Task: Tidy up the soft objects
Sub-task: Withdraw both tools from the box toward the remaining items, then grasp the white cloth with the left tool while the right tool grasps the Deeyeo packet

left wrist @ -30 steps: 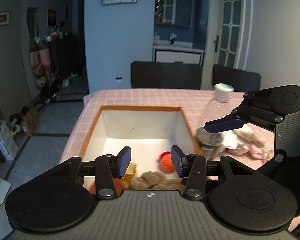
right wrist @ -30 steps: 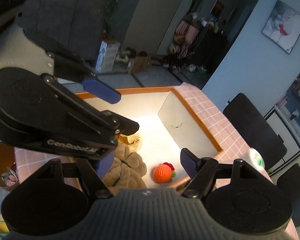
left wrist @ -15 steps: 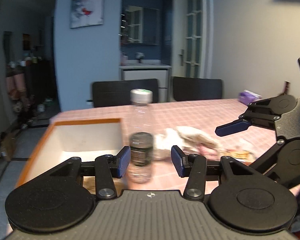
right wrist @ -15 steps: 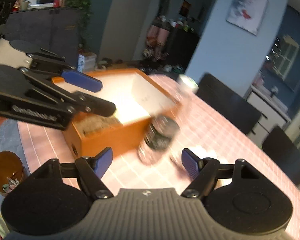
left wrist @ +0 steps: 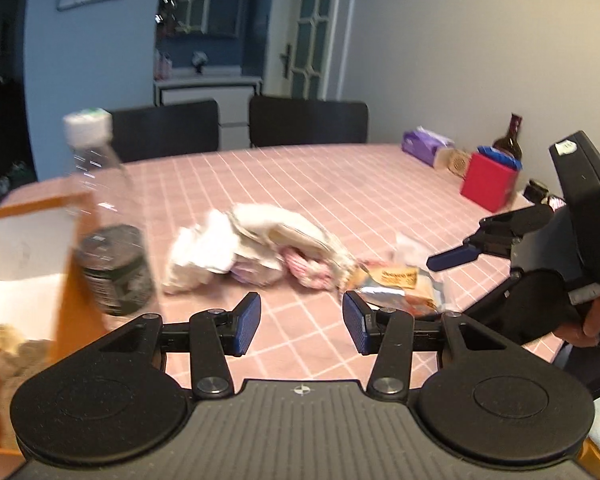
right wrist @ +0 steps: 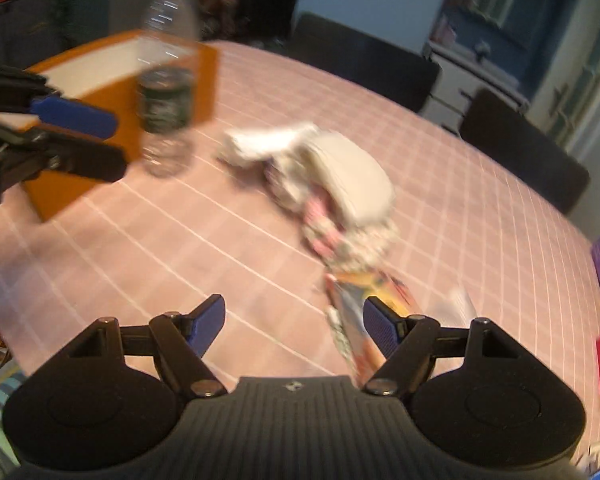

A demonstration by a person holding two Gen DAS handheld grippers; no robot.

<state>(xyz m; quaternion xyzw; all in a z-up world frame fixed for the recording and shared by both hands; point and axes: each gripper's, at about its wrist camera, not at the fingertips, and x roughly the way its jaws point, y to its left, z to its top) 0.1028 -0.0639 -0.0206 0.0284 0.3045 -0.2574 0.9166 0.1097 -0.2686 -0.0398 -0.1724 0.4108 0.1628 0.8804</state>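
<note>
A heap of pale cloth (left wrist: 256, 240) with a pink knitted piece (left wrist: 308, 268) lies on the pink checked tablecloth; it also shows in the right wrist view (right wrist: 340, 172). An orange box (left wrist: 28, 240) with white inside stands at the left, with soft things (left wrist: 12, 354) in its near corner. My left gripper (left wrist: 300, 322) is open and empty, above the table short of the heap. My right gripper (right wrist: 294, 326) is open and empty, to the right of the heap, over a snack packet (right wrist: 360, 304).
A clear water bottle (left wrist: 108, 232) stands against the box's right wall. A foil snack packet (left wrist: 396, 284) lies right of the heap. A red box (left wrist: 488, 184), a purple pack (left wrist: 424, 146) and a dark bottle (left wrist: 510, 140) stand at the far right. Two black chairs (left wrist: 308, 120) stand behind the table.
Both grippers have swung right, away from the box, toward the cloth heap. Both stay open and empty. The frames are motion-blurred.
</note>
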